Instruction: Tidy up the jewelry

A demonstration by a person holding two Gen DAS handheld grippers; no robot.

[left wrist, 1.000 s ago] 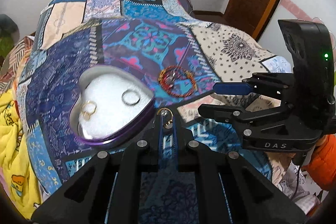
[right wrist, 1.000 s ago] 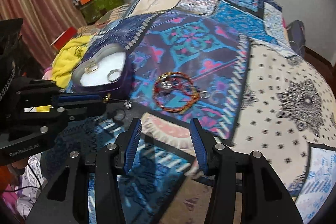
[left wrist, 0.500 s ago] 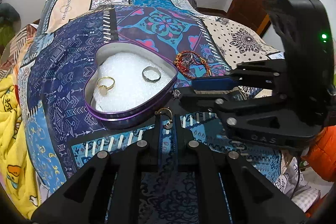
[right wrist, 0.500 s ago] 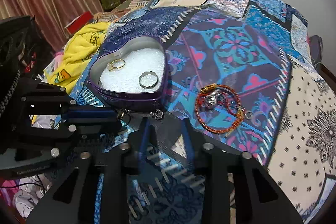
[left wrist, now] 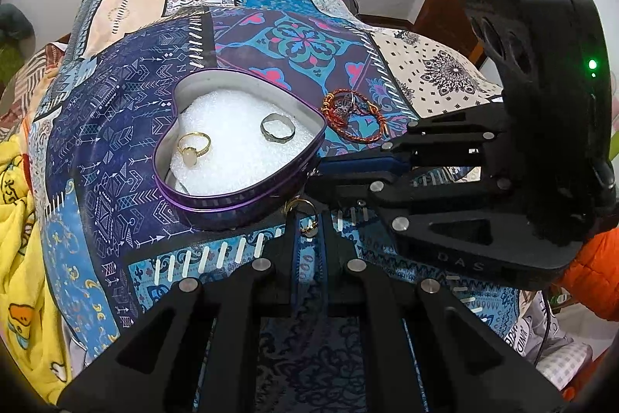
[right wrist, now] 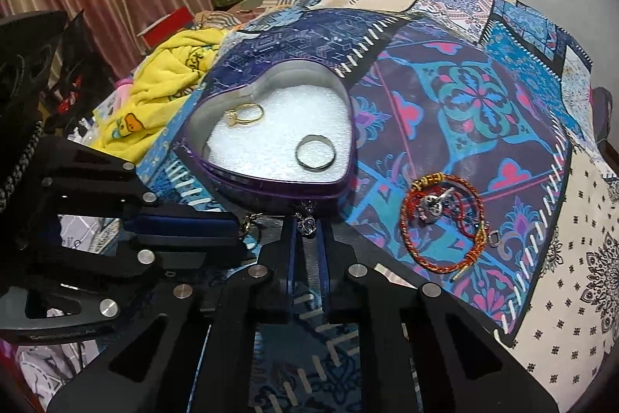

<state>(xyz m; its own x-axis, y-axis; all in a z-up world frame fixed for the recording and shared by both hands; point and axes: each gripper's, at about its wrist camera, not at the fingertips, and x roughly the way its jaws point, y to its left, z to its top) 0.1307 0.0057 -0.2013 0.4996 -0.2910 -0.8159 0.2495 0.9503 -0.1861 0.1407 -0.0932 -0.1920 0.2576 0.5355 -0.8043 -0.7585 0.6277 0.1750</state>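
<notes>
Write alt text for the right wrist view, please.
The right gripper has just closed on a small silver earring beside a purple heart-shaped tin holding a gold ring and a silver ring; a red-orange beaded bracelet lies on the patchwork bedspread.

Legible txt, 2 items: "DAS", pale letters on black side plate of right gripper (left wrist: 315, 177), seen in left wrist view. "GenRobot.AI", faint and partly in shadow, reading uncertain, on lower side plate of left gripper (right wrist: 243, 231), seen in right wrist view. Yellow blanket (right wrist: 162, 91) w/ cartoon print carries dark marks, not readable; no other txt or nos. legible.
</notes>
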